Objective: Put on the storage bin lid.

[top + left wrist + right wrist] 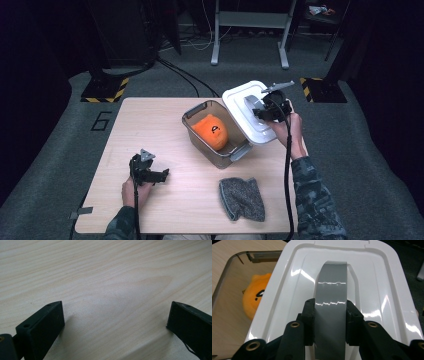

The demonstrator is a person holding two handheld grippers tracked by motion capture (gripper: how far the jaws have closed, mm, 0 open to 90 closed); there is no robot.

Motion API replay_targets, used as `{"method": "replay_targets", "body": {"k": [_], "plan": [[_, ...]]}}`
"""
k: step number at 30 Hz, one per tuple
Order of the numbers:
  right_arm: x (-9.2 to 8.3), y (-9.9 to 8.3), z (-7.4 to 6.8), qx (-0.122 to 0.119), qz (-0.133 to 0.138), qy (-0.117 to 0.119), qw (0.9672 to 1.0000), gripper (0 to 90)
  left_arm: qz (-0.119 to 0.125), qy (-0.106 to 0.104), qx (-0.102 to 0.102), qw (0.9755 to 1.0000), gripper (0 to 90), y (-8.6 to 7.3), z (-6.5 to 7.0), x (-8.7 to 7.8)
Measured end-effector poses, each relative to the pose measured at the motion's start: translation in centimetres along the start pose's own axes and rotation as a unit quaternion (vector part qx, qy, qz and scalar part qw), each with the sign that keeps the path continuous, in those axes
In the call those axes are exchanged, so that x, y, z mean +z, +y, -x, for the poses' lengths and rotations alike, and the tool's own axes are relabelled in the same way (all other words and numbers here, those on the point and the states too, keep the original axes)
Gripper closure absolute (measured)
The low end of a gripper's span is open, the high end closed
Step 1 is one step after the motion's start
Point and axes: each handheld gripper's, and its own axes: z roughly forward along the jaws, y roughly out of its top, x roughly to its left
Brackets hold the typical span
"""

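R gripper (329, 322) pinches the grey handle (332, 287) of the lid (245, 107): black pads press on both sides of the smooth, arched strap. Lid is white glossy plastic, rounded rect w/ raised rim, held tilted over the far-right edge of the bin (197, 132), partly past the table (150, 125) edge. Bin = clear smoky plastic, rounded rect, grey clip latches at both ends, sits approx mid-table. Inside the bin: toy (211, 131), orange, soft, round, dark face marks. Near side of the bin, to the right: cloth (241, 198), grey, nubby knit, crumpled flat on the wood. L gripper (159, 176) well left of the bin, near-left part of table, jaws spread wide w/ nothing between, low over pale wood-grain top.
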Motion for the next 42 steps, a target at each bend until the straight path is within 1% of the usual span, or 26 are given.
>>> {"method": "replay_targets", "body": {"k": [6, 9, 10, 11, 13, 14, 15, 16, 17, 18, 19, 21, 22, 24, 25, 28, 30, 31, 33, 35, 36, 38, 40, 41, 42], "plan": [[0.8, 0.6, -1.7, -0.017, -0.002, 0.019, 0.9997, 66.8, 0.000, 0.000, 0.000, 1.0000, 0.7, 0.0, 0.0, 0.0], [1.4, 0.7, -2.5, -0.026, -0.003, 0.029, 0.9992, 66.8, 0.004, 0.001, -0.003, 1.0000, 0.6, 0.0, 0.0, 0.1], [1.5, 0.8, -2.8, -0.023, -0.004, 0.032, 0.9992, 66.8, 0.002, 0.001, -0.001, 1.0000, 0.7, 0.0, 0.0, 0.0], [1.8, 0.8, -3.0, -0.029, -0.006, 0.036, 0.9989, 66.8, 0.002, 0.001, -0.001, 1.0000, 0.6, 0.0, 0.0, 0.0], [2.2, 0.8, -3.6, -0.030, -0.007, 0.042, 0.9987, 66.8, 0.002, 0.001, -0.001, 1.0000, 0.6, 0.0, 0.0, 0.0], [2.5, 0.8, -3.9, -0.026, -0.014, 0.045, 0.9985, 66.8, 0.002, 0.001, 0.000, 1.0000, 0.7, 0.0, 0.0, 0.0], [2.7, 0.8, -4.2, -0.025, -0.012, 0.049, 0.9984, 66.8, 0.002, 0.001, -0.001, 1.0000, 0.6, 0.0, 0.0, 0.0], [3.0, 0.8, -4.3, -0.036, -0.009, 0.053, 0.9979, 66.8, 0.002, 0.001, -0.001, 1.0000, 0.7, 0.0, 0.0, 0.0], [3.1, 0.8, -4.6, -0.028, -0.013, 0.054, 0.9981, 66.8, 0.002, 0.001, 0.000, 1.0000, 0.6, 0.0, 0.0, 0.0], [3.5, 0.8, -4.8, -0.039, -0.011, 0.058, 0.9975, 66.8, 0.002, 0.001, 0.000, 1.0000, 0.6, 0.0, 0.0, 0.0], [3.7, 0.9, -5.1, -0.029, -0.016, 0.060, 0.9976, 66.8, 0.002, 0.001, 0.000, 1.0000, 0.6, 0.0, 0.0, 0.0], [4.2, 0.9, -5.4, -0.035, -0.013, 0.068, 0.9970, 66.8, 0.002, 0.001, -0.003, 1.0000, 0.6, 0.0, 0.0, 0.0], [4.3, 0.9, -5.7, -0.030, -0.014, 0.069, 0.9971, 66.8, 0.001, 0.001, 0.000, 1.0000, 0.7, 0.0, 0.0, 0.0], [4.6, 1.1, -6.1, -0.039, -0.012, 0.078, 0.9961, 66.8, 0.002, 0.000, -0.003, 1.0000, 0.6, 0.0, 0.0, 0.0], [4.8, 1.1, -6.4, -0.043, -0.016, 0.084, 0.9954, 66.8, 0.000, 0.000, -0.001, 1.0000, 0.6, 0.0, 0.0, 0.0], [5.4, 1.2, -7.3, -0.042, -0.020, 0.093, 0.9946, 66.8, 0.000, 0.000, -0.001, 1.0000, 0.7, 0.0, 0.0, 0.0], [5.9, 1.3, -7.7, -0.052, -0.021, 0.102, 0.9932, 66.8, 0.001, 0.000, -0.001, 1.0000, 0.7, 0.0, 0.0, 0.0], [6.1, 1.3, -7.9, -0.046, -0.022, 0.104, 0.9933, 66.8, 0.000, 0.000, -0.001, 1.0000, 0.7, 0.0, 0.0, 0.0], [6.5, 1.4, -8.1, -0.052, -0.022, 0.110, 0.9924, 66.8, 0.002, 0.001, -0.003, 1.0000, 0.7, 0.0, 0.0, 0.0], [6.7, 1.4, -8.2, -0.051, -0.022, 0.112, 0.9922, 66.7, 0.001, 0.000, -0.001, 1.0000, 0.7, 0.0, 0.0, 0.0], [7.0, 1.3, -8.4, -0.051, -0.027, 0.118, 0.9914, 66.7, 0.000, 0.000, -0.001, 1.0000, 0.7, 0.0, 0.0, 0.0], [7.2, 1.2, -8.5, -0.050, -0.032, 0.120, 0.9910, 66.7, 0.002, 0.001, -0.003, 1.0000, 0.7, 0.0, 0.0, 0.0], [7.5, 1.2, -8.5, -0.056, -0.032, 0.121, 0.9905, 66.8, 0.000, 0.000, -0.001, 1.0000, 0.6, 0.0, 0.0, 0.0], [7.6, 1.1, -8.5, -0.051, -0.034, 0.124, 0.9904, 66.7, 0.001, 0.000, -0.002, 1.0000, 0.7, 0.0, 0.0, 0.0], [7.8, 1.1, -8.4, -0.051, -0.033, 0.127, 0.9901, 66.7, 0.001, 0.000, -0.001, 1.0000, 0.7, 0.0, 0.0, 0.0]]}}
